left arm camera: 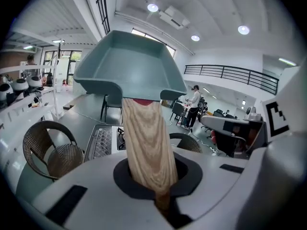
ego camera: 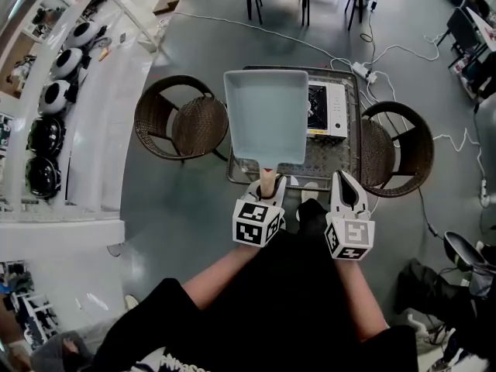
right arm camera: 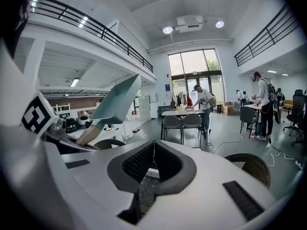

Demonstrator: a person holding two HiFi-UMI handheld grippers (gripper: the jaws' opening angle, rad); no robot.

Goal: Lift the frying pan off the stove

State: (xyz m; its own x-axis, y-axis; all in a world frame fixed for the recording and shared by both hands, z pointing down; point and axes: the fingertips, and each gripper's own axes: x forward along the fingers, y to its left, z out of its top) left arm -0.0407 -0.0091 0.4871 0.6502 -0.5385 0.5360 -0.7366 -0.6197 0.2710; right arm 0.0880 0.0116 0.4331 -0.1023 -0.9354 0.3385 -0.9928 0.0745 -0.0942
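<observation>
A square pale-teal frying pan point(ego camera: 266, 115) with a wooden handle point(ego camera: 267, 180) hangs in the air above the table, tilted up and clear of the white portable stove point(ego camera: 329, 111). My left gripper point(ego camera: 267, 186) is shut on the handle, which runs up from between the jaws to the pan point(left arm camera: 129, 66) in the left gripper view. My right gripper point(ego camera: 346, 178) hovers beside it at the table's near edge, shut with nothing in it point(right arm camera: 153, 164). In the right gripper view the pan point(right arm camera: 117, 99) shows at the left.
The stove stands on a small metal-mesh table point(ego camera: 333, 161). A wicker chair stands at its left point(ego camera: 182, 118) and another at its right point(ego camera: 399, 149). Cables point(ego camera: 387, 53) trail on the grey floor. A white counter point(ego camera: 70, 130) with helmets runs along the left.
</observation>
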